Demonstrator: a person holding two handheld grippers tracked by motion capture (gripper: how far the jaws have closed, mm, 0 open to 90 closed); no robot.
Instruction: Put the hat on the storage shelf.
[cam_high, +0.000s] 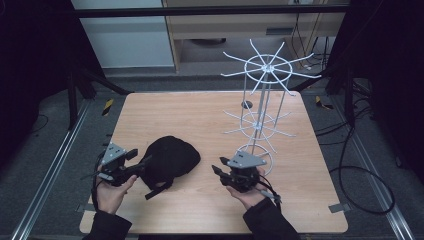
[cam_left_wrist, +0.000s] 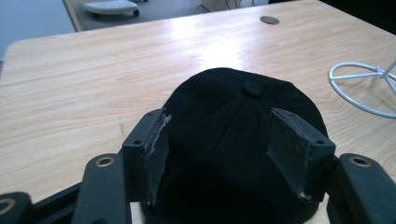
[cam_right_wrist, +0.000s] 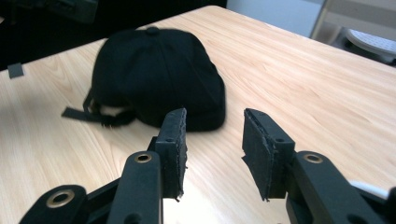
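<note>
Jaws of the left gripper (cam_left_wrist: 219, 140) stand wide apart over the near edge of a black cap (cam_left_wrist: 243, 121), their pads clear of the cloth, while those of the right gripper (cam_right_wrist: 212, 140) gape on bare wood with nothing between them. The cap lies crown-up on the wooden table (cam_high: 200, 115), toward its near left, its strap trailing at the near side. A white wire rack (cam_high: 265, 100) stands just behind the right gripper.
</note>
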